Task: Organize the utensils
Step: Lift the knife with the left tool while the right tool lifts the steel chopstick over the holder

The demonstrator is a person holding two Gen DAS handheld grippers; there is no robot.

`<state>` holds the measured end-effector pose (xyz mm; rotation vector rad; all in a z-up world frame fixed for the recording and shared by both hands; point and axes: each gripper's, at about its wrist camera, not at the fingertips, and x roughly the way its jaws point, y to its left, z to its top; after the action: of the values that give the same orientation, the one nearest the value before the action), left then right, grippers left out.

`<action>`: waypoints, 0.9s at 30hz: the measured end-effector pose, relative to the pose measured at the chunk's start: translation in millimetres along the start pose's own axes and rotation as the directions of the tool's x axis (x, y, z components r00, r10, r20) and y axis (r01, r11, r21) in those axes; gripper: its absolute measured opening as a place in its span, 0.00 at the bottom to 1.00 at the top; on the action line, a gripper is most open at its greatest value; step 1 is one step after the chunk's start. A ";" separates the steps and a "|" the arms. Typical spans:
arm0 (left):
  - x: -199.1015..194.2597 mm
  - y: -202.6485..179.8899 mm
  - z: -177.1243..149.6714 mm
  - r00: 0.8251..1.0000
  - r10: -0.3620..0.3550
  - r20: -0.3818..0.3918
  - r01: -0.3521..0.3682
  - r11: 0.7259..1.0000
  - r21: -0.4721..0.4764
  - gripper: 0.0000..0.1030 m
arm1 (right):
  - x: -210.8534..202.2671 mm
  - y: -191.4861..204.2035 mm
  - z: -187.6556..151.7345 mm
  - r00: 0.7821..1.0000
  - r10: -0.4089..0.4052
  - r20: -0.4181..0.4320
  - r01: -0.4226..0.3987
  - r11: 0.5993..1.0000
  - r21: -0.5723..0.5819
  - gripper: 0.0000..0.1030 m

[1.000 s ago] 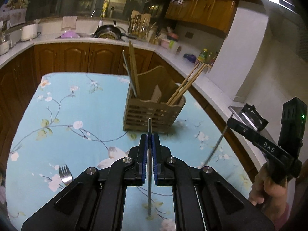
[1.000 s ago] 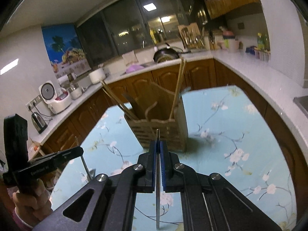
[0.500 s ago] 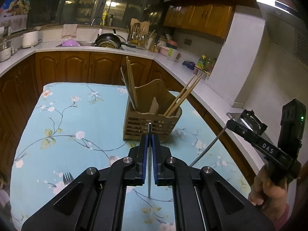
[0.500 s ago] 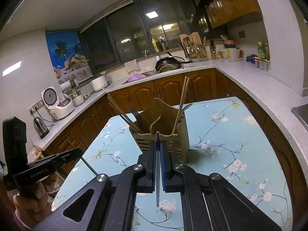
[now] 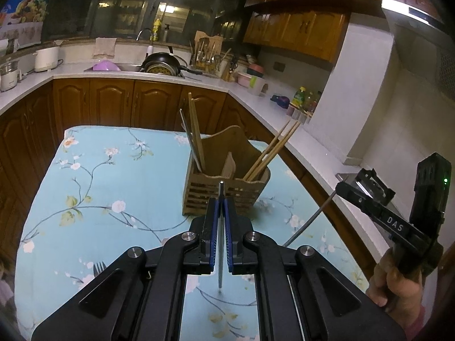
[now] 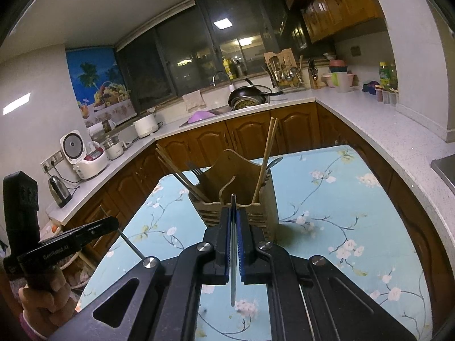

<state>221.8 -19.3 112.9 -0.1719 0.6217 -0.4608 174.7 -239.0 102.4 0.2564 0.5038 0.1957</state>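
On floral cloth [image 5: 93,187], slatted wooden caddy [image 5: 224,190], chopsticks [image 5: 270,153] upright, both tongs [image 5: 221,216] [image 6: 233,221] clamping thin metal utensils [image 5: 220,255] [image 6: 233,270].

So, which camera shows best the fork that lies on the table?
Only the left wrist view shows it: the fork lies on the floral tablecloth, tines toward the camera's far side, its handle hidden behind the left gripper. The right wrist view does not show this fork; the gripper body covers that part of the table.
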 end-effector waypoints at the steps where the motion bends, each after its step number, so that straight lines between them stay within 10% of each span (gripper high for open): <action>1: -0.1 0.3 1.8 1.000 0.000 0.005 0.000 1.000 -0.001 0.04 | 0.1 -0.4 1.5 1.000 -0.001 0.003 0.001 1.000 0.000 0.04; 27: 46.8 -23.7 119.2 0.958 0.065 0.278 -0.084 0.995 0.056 0.04 | 31.7 0.5 118.1 0.963 -0.053 0.264 0.060 0.998 -0.018 0.04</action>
<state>317.7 -59.8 191.1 -0.1451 0.3374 -0.3759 260.7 -253.5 188.1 0.2384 0.2434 0.1102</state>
